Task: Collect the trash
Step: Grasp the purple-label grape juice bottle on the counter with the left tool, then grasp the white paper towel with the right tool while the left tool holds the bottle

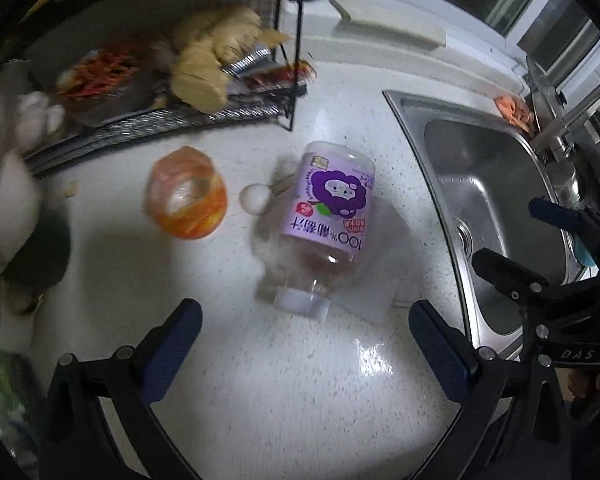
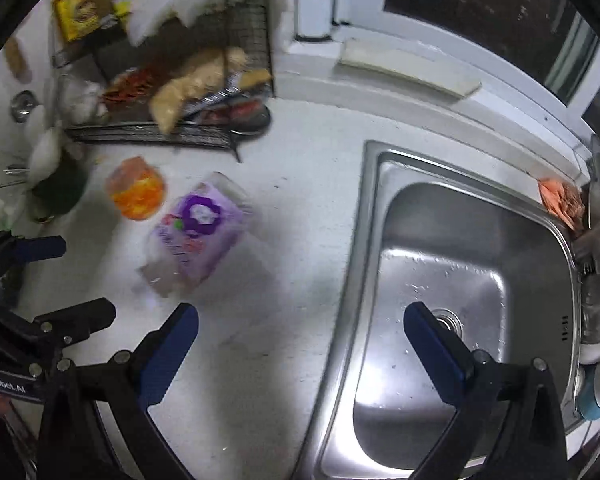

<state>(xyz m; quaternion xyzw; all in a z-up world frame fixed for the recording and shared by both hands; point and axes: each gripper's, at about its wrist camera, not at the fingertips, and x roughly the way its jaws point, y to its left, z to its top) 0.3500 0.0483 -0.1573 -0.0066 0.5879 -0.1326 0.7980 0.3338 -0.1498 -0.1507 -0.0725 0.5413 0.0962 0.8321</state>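
Note:
An empty clear bottle [image 1: 324, 216] with a purple label lies on its side on the white counter, cap end toward my left gripper [image 1: 304, 316]. That gripper hovers open just short of the cap, holding nothing. A crumpled orange wrapper [image 1: 186, 192] and a small white round piece [image 1: 254, 199] lie left of the bottle. In the right wrist view the bottle [image 2: 204, 232] and orange wrapper [image 2: 138, 192] are blurred, ahead and to the left. My right gripper [image 2: 302, 315] is open and empty above the sink's left rim. Each gripper shows in the other's view: right gripper [image 1: 512, 234], left gripper [image 2: 72, 280].
A steel sink [image 2: 364, 220] fills the right side, with a tap and an orange cloth [image 2: 560, 200] at its far corner. A black wire rack [image 1: 160, 116] holding food bags stands behind the trash. A dark round object [image 2: 60, 192] sits at the far left. A window ledge runs along the back.

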